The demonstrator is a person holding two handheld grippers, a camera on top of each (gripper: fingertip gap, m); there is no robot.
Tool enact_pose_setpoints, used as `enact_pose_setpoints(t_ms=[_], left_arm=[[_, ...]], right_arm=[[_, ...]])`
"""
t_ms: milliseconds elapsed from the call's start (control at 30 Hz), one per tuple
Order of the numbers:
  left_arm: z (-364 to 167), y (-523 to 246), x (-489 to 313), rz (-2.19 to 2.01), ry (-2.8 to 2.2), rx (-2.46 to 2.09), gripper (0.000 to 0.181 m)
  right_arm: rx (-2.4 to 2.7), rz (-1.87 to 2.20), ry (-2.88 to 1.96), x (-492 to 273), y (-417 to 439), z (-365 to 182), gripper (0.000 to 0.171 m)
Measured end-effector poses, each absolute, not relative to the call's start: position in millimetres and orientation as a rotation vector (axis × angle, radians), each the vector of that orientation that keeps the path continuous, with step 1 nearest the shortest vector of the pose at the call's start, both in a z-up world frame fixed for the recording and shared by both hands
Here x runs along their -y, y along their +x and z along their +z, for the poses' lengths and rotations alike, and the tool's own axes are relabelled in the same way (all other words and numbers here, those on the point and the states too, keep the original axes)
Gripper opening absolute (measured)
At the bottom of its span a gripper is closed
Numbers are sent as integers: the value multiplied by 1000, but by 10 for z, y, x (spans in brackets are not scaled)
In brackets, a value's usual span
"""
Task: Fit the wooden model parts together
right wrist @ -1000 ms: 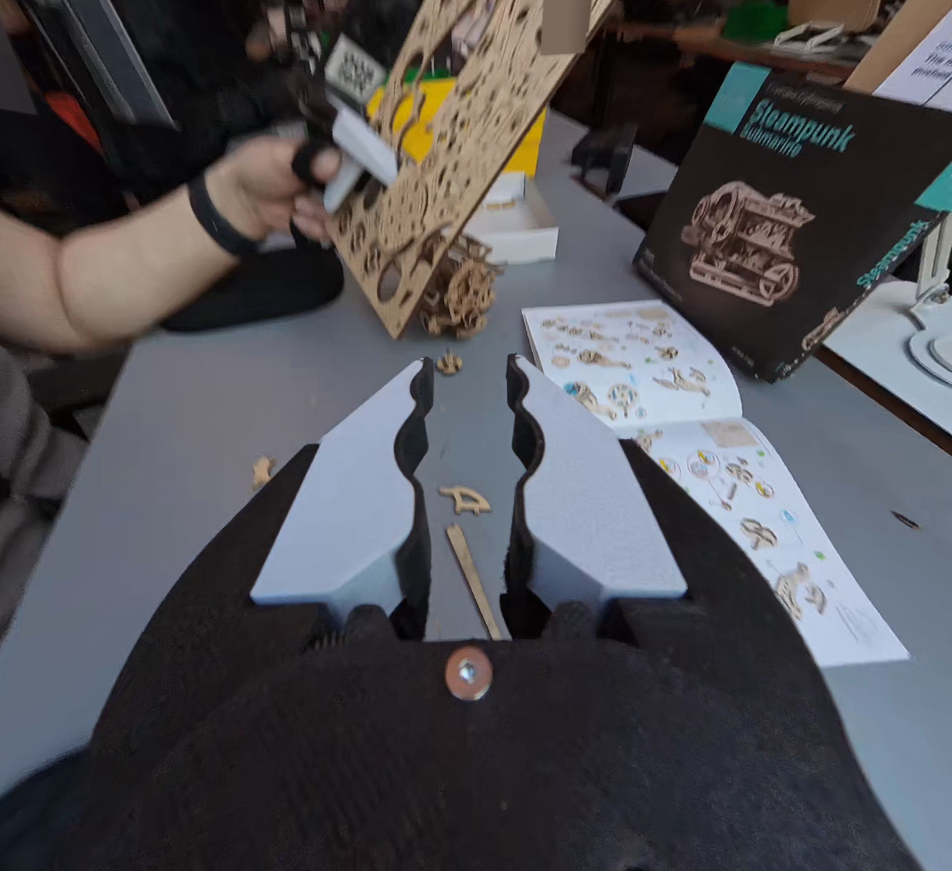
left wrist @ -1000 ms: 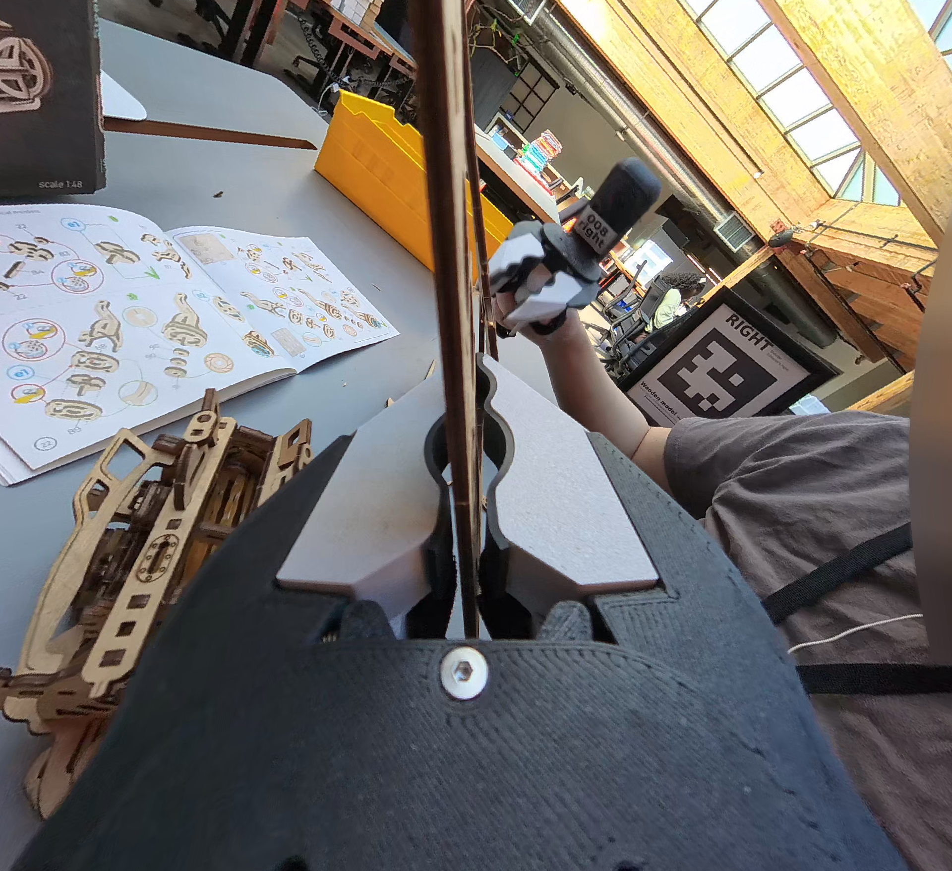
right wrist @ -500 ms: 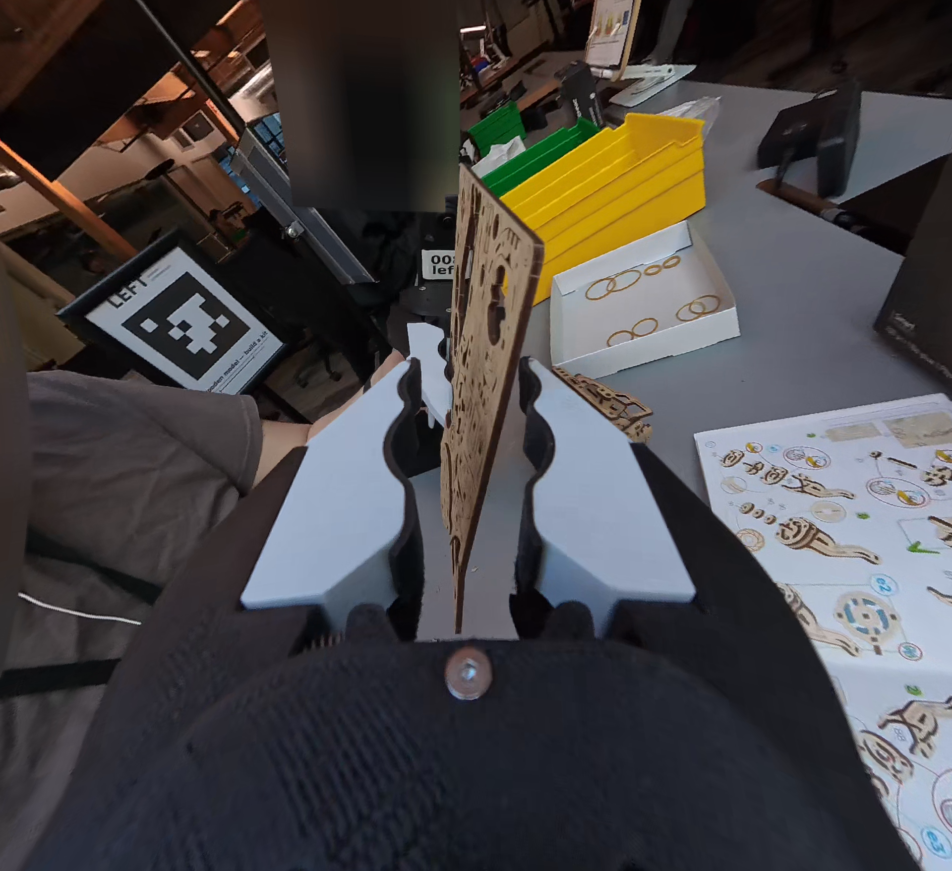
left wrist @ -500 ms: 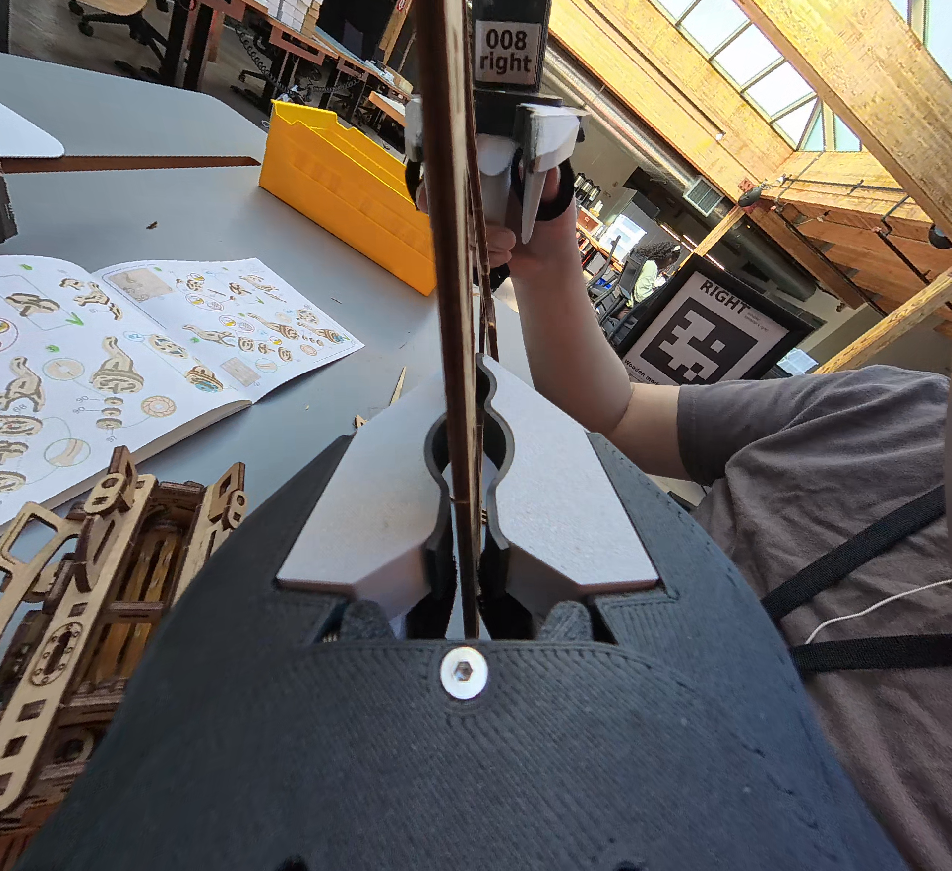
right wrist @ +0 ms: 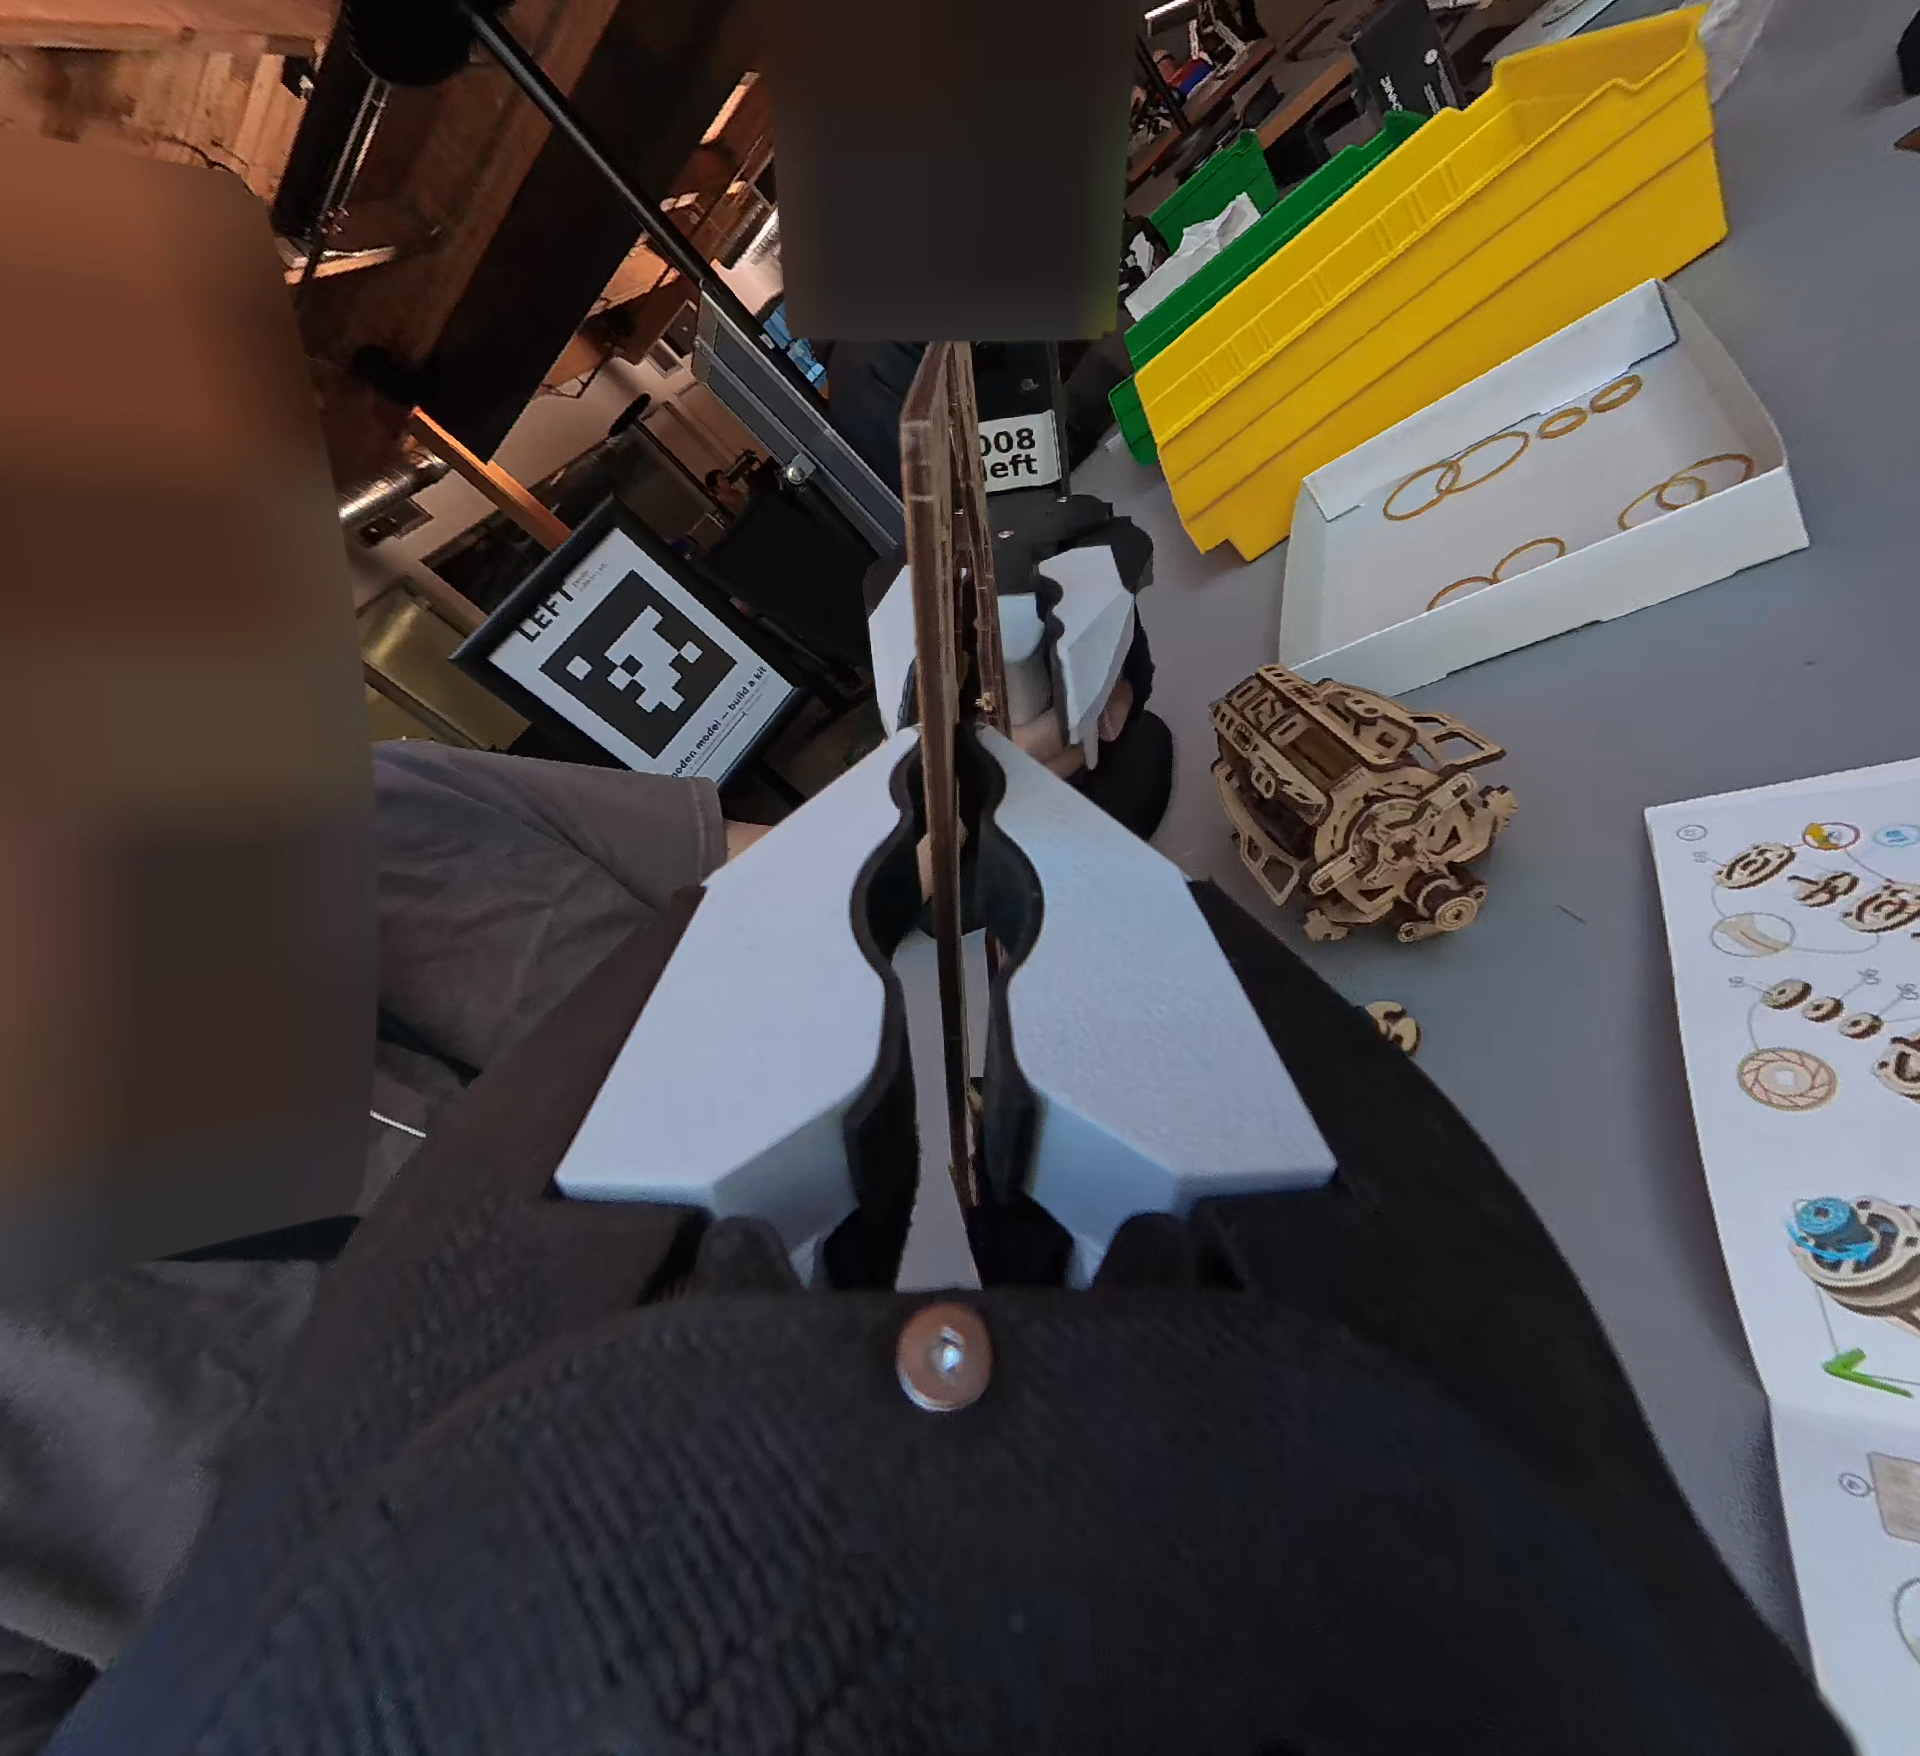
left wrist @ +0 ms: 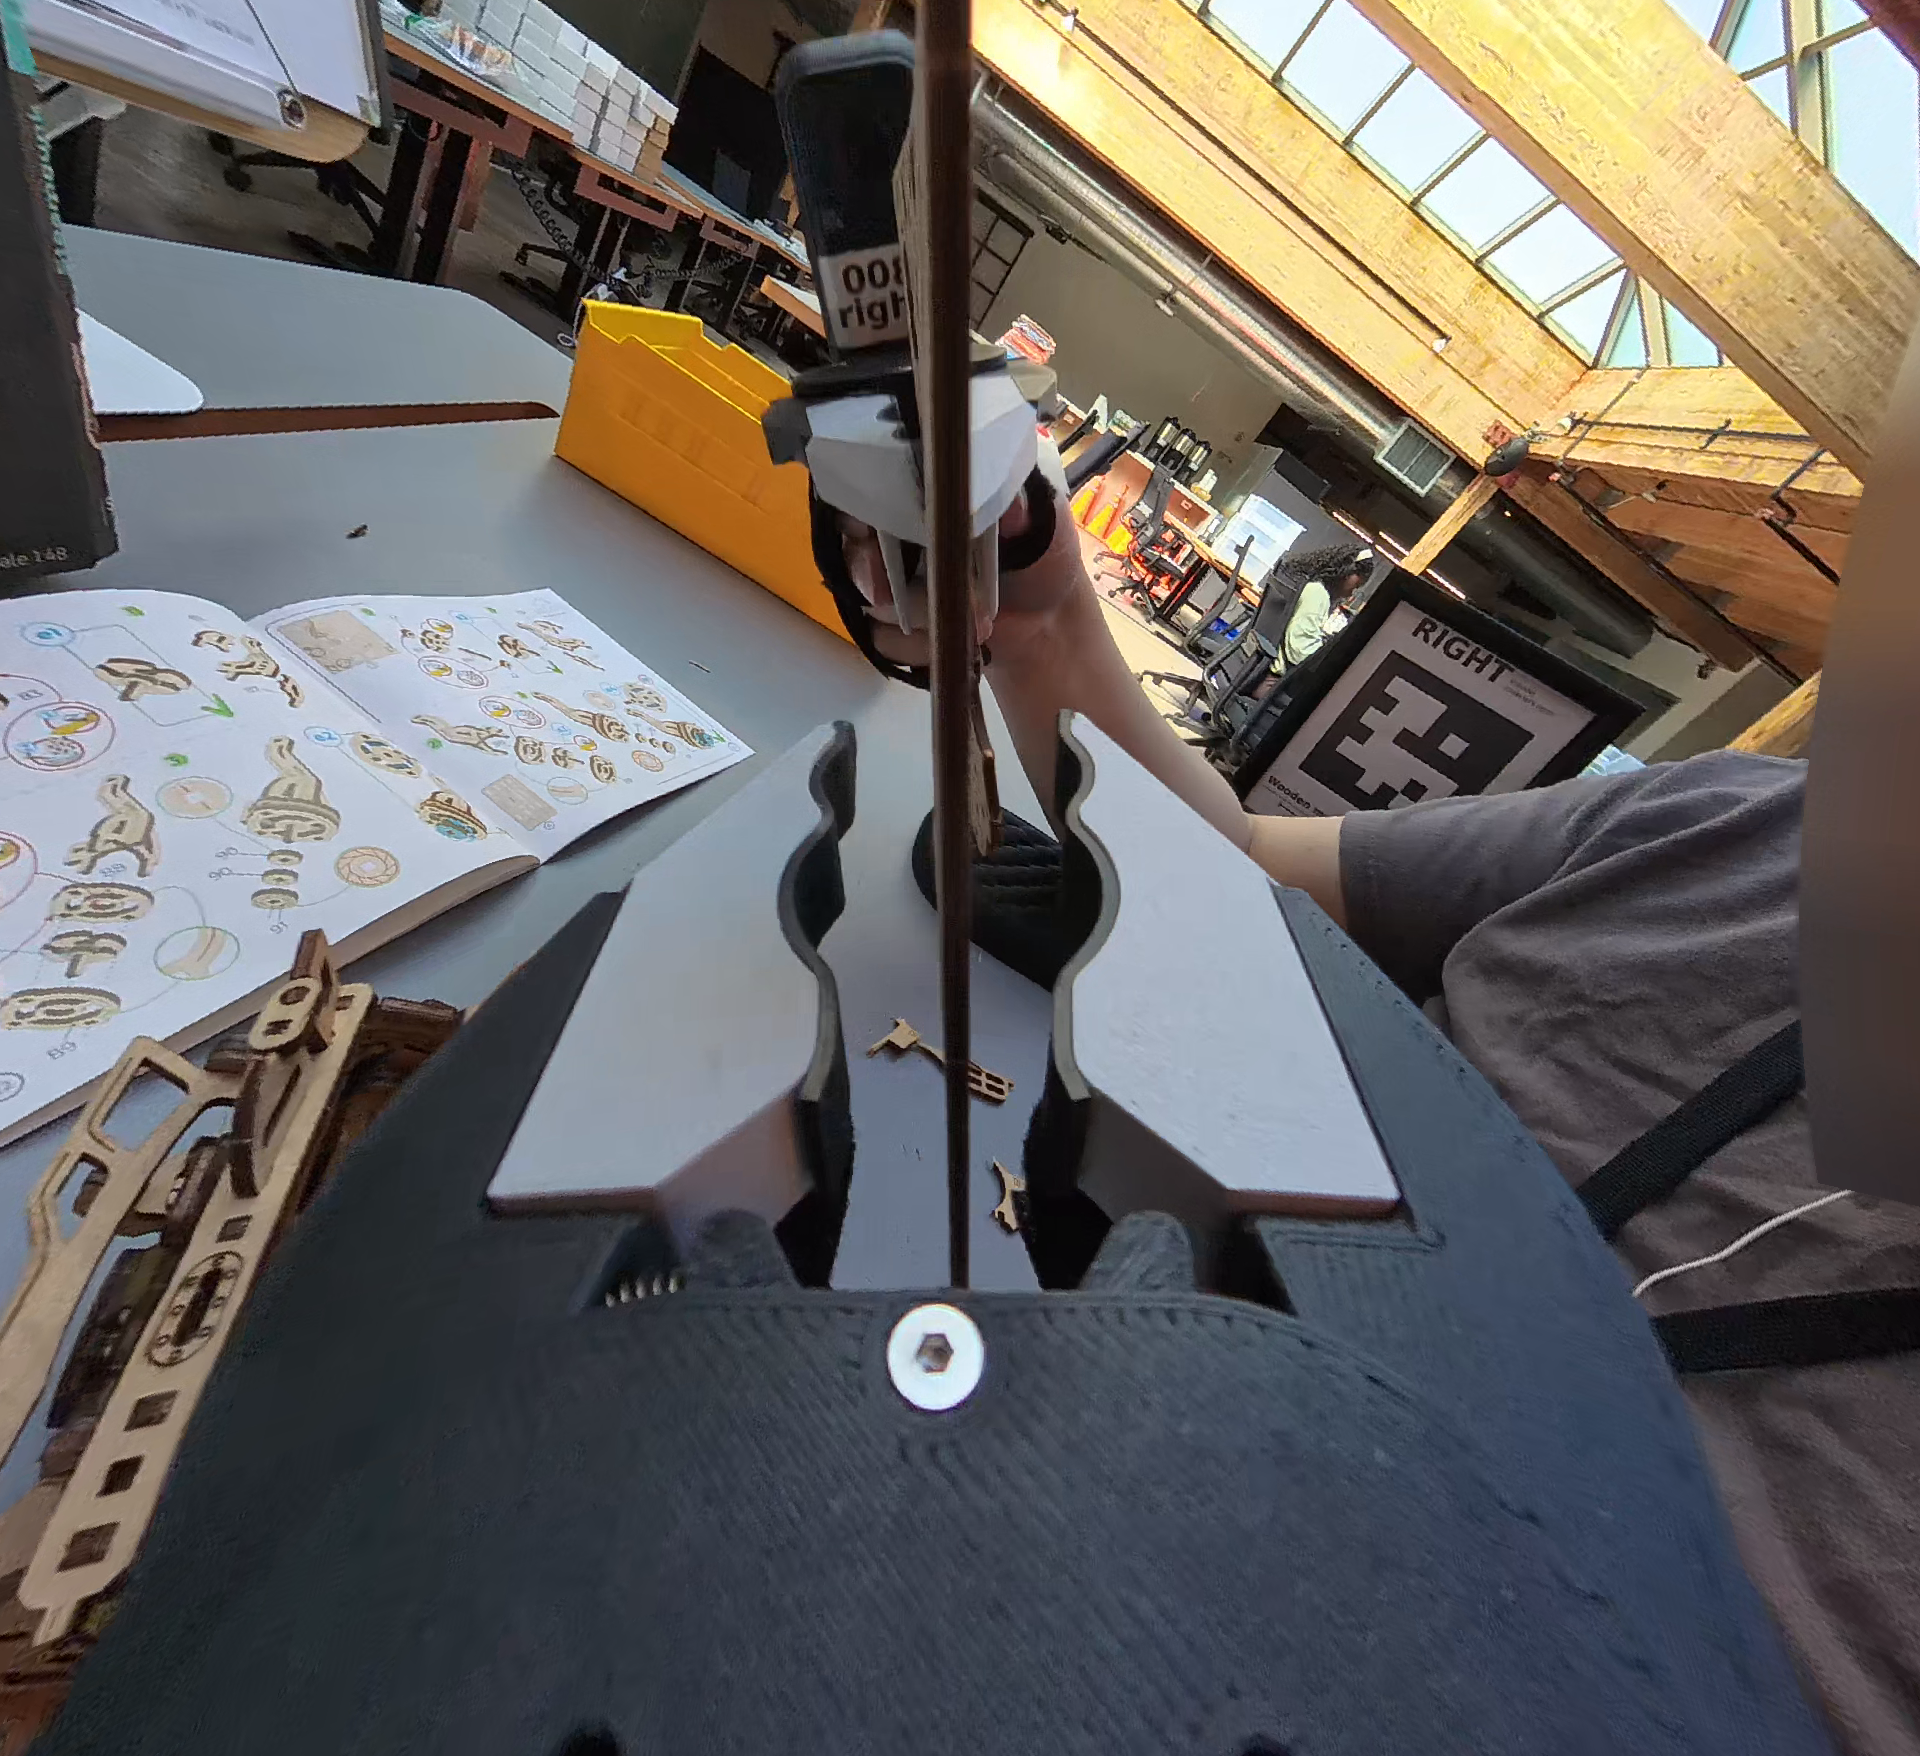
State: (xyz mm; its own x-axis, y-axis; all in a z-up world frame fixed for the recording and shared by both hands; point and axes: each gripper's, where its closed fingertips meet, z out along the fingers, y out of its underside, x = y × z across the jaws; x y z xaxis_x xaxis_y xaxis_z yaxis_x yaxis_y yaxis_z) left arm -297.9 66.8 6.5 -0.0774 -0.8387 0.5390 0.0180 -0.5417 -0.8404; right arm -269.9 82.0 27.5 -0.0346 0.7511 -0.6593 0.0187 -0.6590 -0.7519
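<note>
A thin wooden parts sheet [left wrist: 945, 356] stands upright, seen edge-on in both views. My right gripper [right wrist: 951, 756] is shut on the sheet [right wrist: 940, 563] and holds it above the table. In the left wrist view the right gripper [left wrist: 914, 480] grips the sheet's far part. My left gripper [left wrist: 956, 735] is open, its jaws apart on either side of the sheet's near edge, not touching it. It also shows beyond the sheet in the right wrist view [right wrist: 1081, 626]. A partly built wooden model [left wrist: 156, 1239] [right wrist: 1351, 833] lies on the grey table [left wrist: 312, 356].
An open instruction booklet [left wrist: 312, 750] [right wrist: 1818, 1083] lies by the model. Small loose wooden pieces [left wrist: 940, 1057] [right wrist: 1392, 1026] lie on the table. A yellow bin [left wrist: 686, 459] [right wrist: 1455, 272], a green bin [right wrist: 1216, 189] and a white tray with rubber bands [right wrist: 1538, 501] stand farther back. My right fingertips sit around 5 cm from my left ones.
My left gripper has opened and let go of the sheet. My right gripper swung over from the table, took the sheet between its jaws and shut on it.
</note>
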Motion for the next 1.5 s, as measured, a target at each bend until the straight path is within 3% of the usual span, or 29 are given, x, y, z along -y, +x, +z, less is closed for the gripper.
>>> enact_pose_setpoints(t_ms=[233,467,1300,1500], left_arm=[[140,-2955,-646,-1803,-1486,-858,29],[34,-2937,-662,-1718,-1539,-903,10],[179,-3310,-903,-1526,-1537,-834,48],[224,-3361,-890,-1603,-1519,-818,41]], right_arm=[[767,1748,-1679,-852,-2737,211,1],[772,1754,-1650,-836,-2859,182,1],[852,1768,-1738,-755,-2921,-25,1],[918,1783,-1755,-672,-3020,-127,1]])
